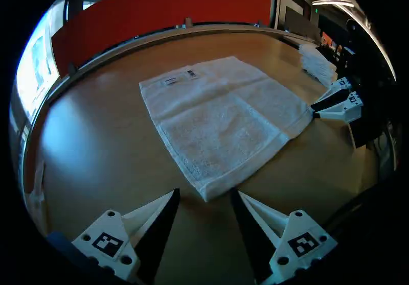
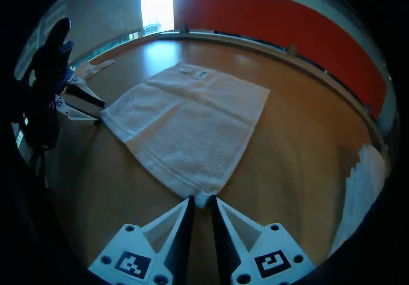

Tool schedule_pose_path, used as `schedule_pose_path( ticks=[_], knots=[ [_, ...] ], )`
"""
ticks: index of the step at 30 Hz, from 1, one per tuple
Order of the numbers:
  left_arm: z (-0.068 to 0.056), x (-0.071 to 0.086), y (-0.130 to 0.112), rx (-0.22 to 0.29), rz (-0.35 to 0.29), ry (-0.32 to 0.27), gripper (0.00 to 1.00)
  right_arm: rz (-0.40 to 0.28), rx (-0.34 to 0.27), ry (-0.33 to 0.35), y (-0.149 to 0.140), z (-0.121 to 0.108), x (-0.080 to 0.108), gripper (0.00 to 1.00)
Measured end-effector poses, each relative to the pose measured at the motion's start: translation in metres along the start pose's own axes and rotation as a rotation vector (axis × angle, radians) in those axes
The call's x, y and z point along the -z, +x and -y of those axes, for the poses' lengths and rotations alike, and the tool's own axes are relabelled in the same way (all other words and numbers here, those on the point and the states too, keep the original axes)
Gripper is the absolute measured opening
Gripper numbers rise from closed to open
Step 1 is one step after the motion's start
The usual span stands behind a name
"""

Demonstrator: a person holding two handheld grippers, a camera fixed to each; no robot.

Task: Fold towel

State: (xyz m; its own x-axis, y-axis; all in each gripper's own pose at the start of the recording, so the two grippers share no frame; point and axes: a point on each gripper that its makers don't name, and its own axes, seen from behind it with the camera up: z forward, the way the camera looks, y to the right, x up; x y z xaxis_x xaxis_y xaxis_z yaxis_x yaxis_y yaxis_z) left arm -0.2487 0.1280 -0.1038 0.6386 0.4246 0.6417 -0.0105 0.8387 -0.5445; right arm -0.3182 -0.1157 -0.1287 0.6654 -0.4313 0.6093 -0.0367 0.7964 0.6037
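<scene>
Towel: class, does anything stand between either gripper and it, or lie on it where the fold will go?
Nothing visible does. The towel lies flat on the table. One corner sits between the left gripper's open jaws, and another is pinched in the right gripper's jaws. Only its own labels lie on top.
</scene>
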Motion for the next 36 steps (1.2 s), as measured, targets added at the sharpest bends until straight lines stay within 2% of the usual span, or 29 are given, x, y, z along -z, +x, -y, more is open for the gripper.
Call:
schedule_pose_path(
  ticks=[10, 22, 24, 26, 32, 36],
  knots=[
    [-0.006, -0.002, 0.001, -0.007, 0.003, -0.005, 0.58, 0.002, 0.008, 0.01, 0.0, 0.003, 0.0, 0.22],
    [-0.005, -0.001, 0.001, 0.023, 0.011, -0.012, 0.51, 0.002, 0.016, 0.014, 0.0, 0.004, -0.002, 0.22],
    [-0.002, -0.001, 0.001, 0.029, 0.012, -0.001, 0.44, 0.002, 0.019, 0.016, -0.001, 0.004, -0.002, 0.22],
    [0.004, -0.002, 0.001, 0.034, 0.012, 0.023, 0.27, 0.001, 0.022, 0.018, -0.001, 0.004, -0.002, 0.21],
    [0.003, -0.002, 0.002, 0.035, 0.013, 0.028, 0.21, 0.0, 0.025, 0.025, 0.0, 0.006, -0.002, 0.16],
    [0.005, -0.002, 0.001, 0.048, 0.015, 0.038, 0.1, -0.001, 0.016, 0.026, 0.001, 0.007, -0.001, 0.13]
  ],
)
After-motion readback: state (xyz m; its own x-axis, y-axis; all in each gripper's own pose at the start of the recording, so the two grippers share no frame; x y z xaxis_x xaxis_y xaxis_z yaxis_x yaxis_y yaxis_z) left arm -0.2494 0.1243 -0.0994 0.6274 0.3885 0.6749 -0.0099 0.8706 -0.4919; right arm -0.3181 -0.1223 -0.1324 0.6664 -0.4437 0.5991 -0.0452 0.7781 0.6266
